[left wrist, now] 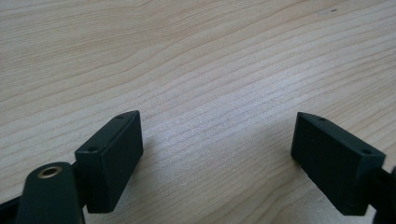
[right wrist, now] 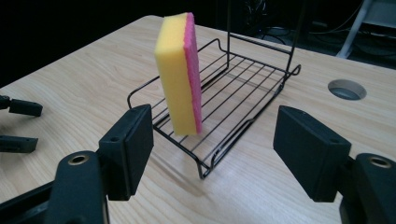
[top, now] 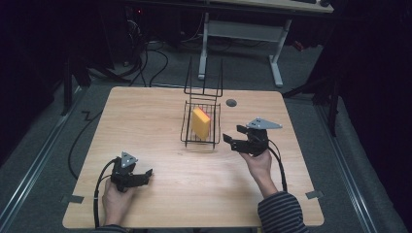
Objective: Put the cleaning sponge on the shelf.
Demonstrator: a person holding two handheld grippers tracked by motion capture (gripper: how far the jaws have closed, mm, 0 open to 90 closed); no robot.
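1. A pale wood tabletop [top: 160,121] is seen in a dark room, with cables and a white desk frame on the grey floor behind it.
2. At the left, the left gripper [top: 145,174] is held low near the tabletop's front edge, well apart from everything else; its fingers [left wrist: 114,158] are spread with only bare wood between them, so it is judged to be idle.
3. In the middle, a black wire rack [top: 186,127] stands on the tabletop, and a sponge [top: 200,123] is stood on edge inside it, yellow with a pink face, apparently propped so it can be gripped by its flat sides.
4. At the right, the right gripper [top: 233,137] is pointed at the rack from just beside it; its fingers [right wrist: 130,144] are released and nothing is grasped, the sponge lying ahead of them.
5. No brand, label or writing can be read anywhere.
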